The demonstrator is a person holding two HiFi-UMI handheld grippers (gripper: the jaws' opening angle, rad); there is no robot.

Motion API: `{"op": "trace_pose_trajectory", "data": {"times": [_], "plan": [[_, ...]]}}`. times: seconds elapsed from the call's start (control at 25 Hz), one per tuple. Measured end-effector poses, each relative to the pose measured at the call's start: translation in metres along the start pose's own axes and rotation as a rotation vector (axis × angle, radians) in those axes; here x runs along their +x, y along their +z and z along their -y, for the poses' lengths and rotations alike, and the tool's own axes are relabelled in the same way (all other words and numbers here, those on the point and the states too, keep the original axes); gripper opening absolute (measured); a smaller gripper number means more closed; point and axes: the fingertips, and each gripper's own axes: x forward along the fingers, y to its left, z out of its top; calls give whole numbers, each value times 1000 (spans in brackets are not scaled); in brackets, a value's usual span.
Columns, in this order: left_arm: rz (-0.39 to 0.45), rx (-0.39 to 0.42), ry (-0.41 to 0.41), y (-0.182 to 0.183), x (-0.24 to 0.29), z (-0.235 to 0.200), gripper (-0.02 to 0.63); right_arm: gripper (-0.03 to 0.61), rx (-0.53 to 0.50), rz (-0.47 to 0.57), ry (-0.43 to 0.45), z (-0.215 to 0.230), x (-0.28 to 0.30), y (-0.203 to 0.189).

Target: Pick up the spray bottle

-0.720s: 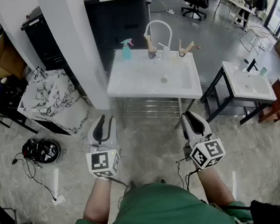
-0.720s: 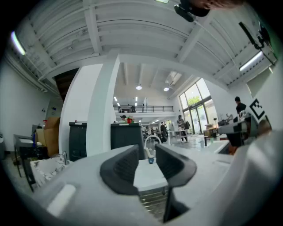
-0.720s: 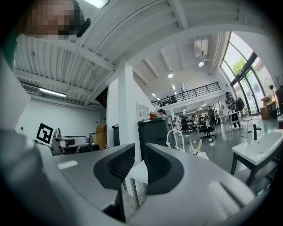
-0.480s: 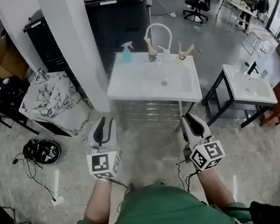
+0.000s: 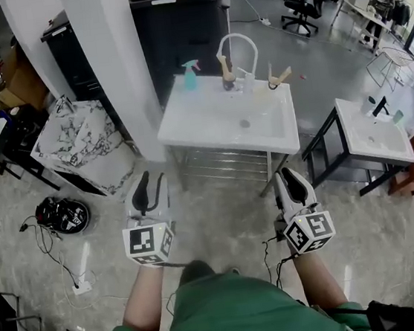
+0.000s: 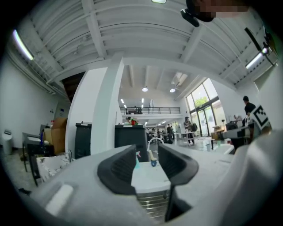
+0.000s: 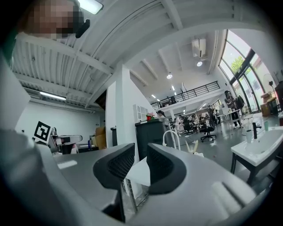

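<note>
The teal plastic spray bottle (image 5: 191,75) stands upright at the far left corner of the white rectangular sink basin (image 5: 187,126), left of its white arched faucet (image 5: 235,43). I hold my left gripper (image 5: 149,178) and right gripper (image 5: 290,175) level, well short of the basin. The 2 pairs of jaws stand slightly apart, gripping nothing.

Both forearms reach forward, left gripper (image 5: 148,183) and right gripper (image 5: 292,179) level, jaws slightly apart.
</note>
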Motion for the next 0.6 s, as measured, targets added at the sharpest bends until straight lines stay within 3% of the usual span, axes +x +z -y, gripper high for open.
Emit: {"op": "trace_pose_trajectory", "data": {"times": [0.12, 0.28, 0.6], "plan": [[-29, 11, 7, -9, 6, -3, 164, 77, 5, -11, -14, 9, 5, -6], [-49, 12, 5, -26, 32, -12, 167, 135, -32, -34, -28, 21, 30, -14], [-70, -40, -46, -58, 119, -64, 172, 135, -36, -67, -61, 31, 123, -22]]}}
